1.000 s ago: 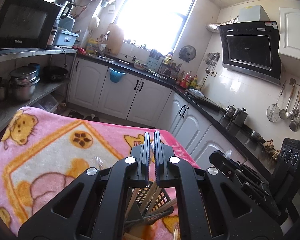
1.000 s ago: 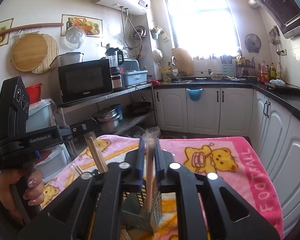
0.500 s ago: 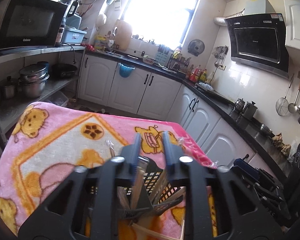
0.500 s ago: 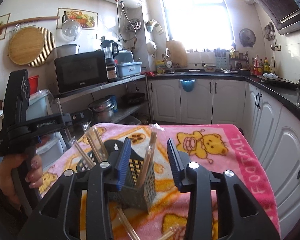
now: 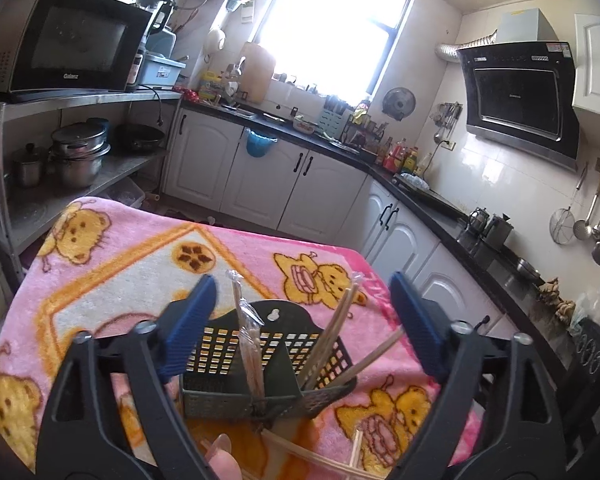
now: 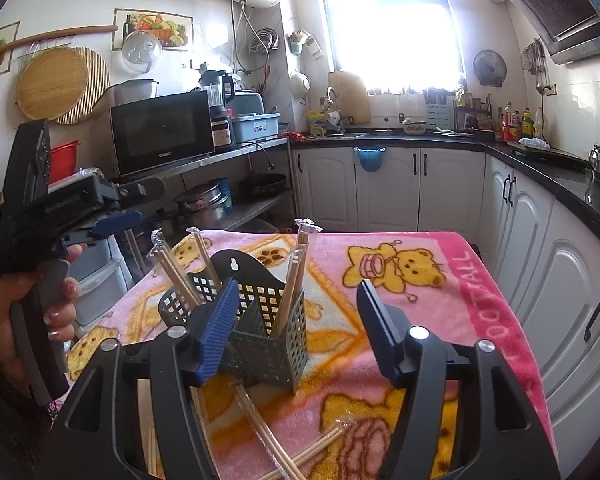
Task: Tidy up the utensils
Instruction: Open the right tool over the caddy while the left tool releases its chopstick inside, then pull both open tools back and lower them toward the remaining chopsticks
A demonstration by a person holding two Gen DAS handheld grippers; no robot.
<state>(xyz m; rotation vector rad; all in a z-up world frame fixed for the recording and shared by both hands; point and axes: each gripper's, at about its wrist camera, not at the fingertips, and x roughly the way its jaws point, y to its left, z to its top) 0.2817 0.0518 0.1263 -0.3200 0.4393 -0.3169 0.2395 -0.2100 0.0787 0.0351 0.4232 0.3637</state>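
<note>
The utensil basket (image 5: 256, 364) stands between the opening, empty left hand-held gripper (image 5: 302, 320) jaws.

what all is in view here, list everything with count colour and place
utensil basket: one, dark grey, on the blanket in front of both grippers
wrapped chopsticks: several pairs, pale wood, standing in the basket
loose chopsticks: several, pale wood, flat on the blanket before the basket
blanket: one, pink with yellow bears, covering the table
microwave: one, black, top shelf at left
pots: a few, steel, lower shelf
range hood: one, black, right wall
left gripper: black, blue pads, jaws opening, nothing pressed
right gripper: same, jaws opening
hand: one, on the left gripper's handle
</note>
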